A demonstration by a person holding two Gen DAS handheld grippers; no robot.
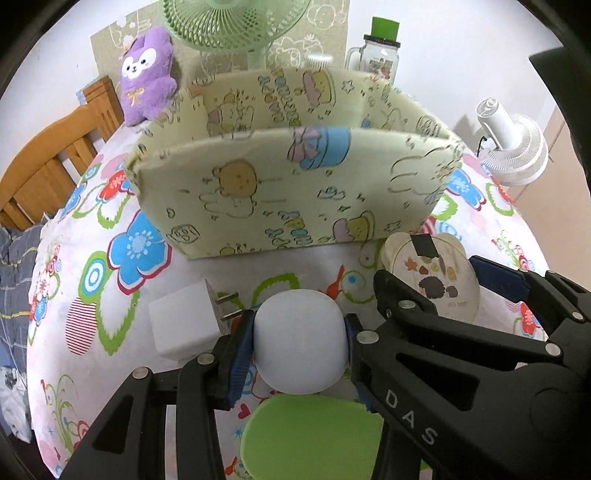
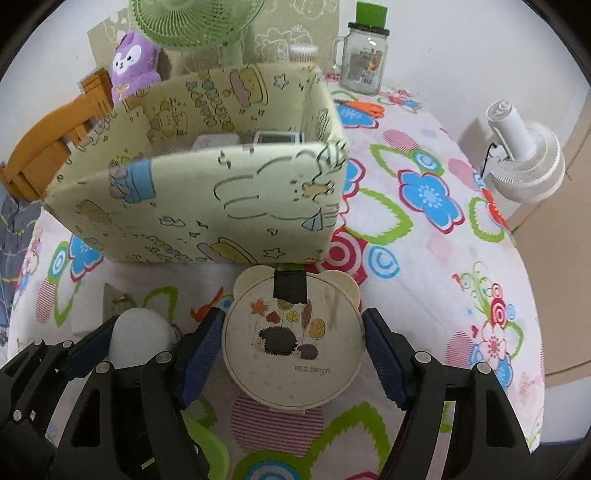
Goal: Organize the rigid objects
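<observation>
While the left gripper clamps a white ball before the fabric box, the right gripper brackets a round case, apparently unclenched; squeezing evenly would help.

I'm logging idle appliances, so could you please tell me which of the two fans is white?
The small fan at the table's right edge is white; the larger fan behind the fabric box is pale green.
</observation>
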